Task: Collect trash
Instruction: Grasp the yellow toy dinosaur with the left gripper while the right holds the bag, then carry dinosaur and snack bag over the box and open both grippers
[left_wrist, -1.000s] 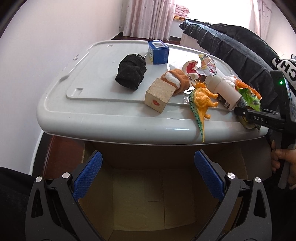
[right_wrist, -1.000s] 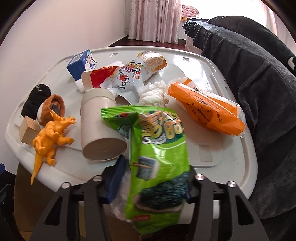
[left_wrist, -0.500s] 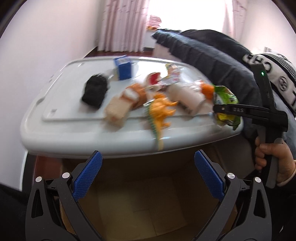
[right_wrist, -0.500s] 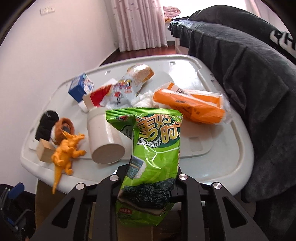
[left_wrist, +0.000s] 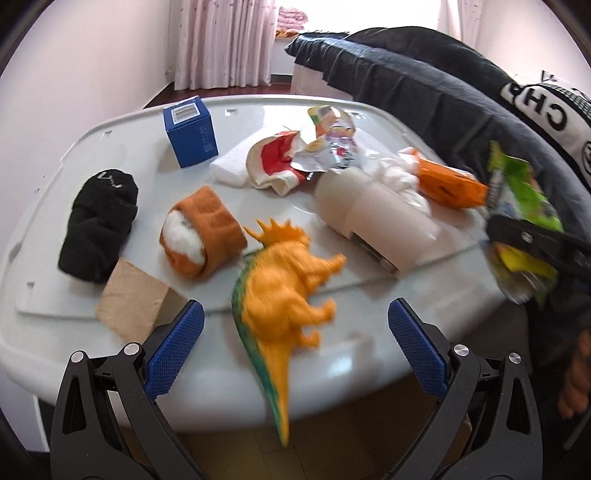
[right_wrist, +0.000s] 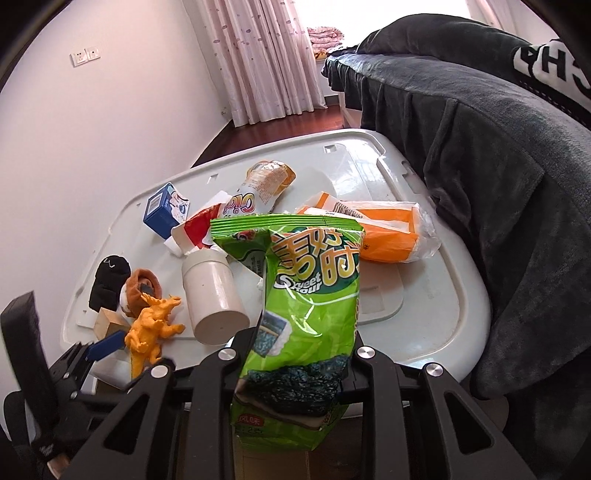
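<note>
Since the earlier frame the left gripper (left_wrist: 295, 332) has swung in from over the cardboard box to the near edge of the worktop (left_wrist: 110, 147), and the right gripper (right_wrist: 295, 354) has lifted the green snack bag (right_wrist: 306, 295) up off the surface; its fingers were closing during that second and are now clamped tight on the bag's lower half

In the left wrist view the blue fingers (left_wrist: 173, 350) stand wide apart with nothing between the pads; the orange toy dinosaur (left_wrist: 284, 291) lies on the worktop ahead of the gap, its tail hanging over the near rim. At 10 o'clock from the dinosaur sits a rolled orange sock (left_wrist: 203, 236), and further to 9 o'clock a black sock (left_wrist: 98, 221) with a wooden block (left_wrist: 133, 302) just below it. A blue carton (left_wrist: 190, 131) stands upright at 11 o'clock. A white bottle (left_wrist: 376, 221) lies on its side at 2 o'clock from the dinosaur, with a torn red and white wrapper (left_wrist: 277, 162) behind it and an orange packet (left_wrist: 447, 184) at 3 o'clock from the bottle. At the right edge the green bag hangs off the worktop in the black fingers of the right gripper

A dark blanket (right_wrist: 480, 166) covers the bed beside the worktop
</note>
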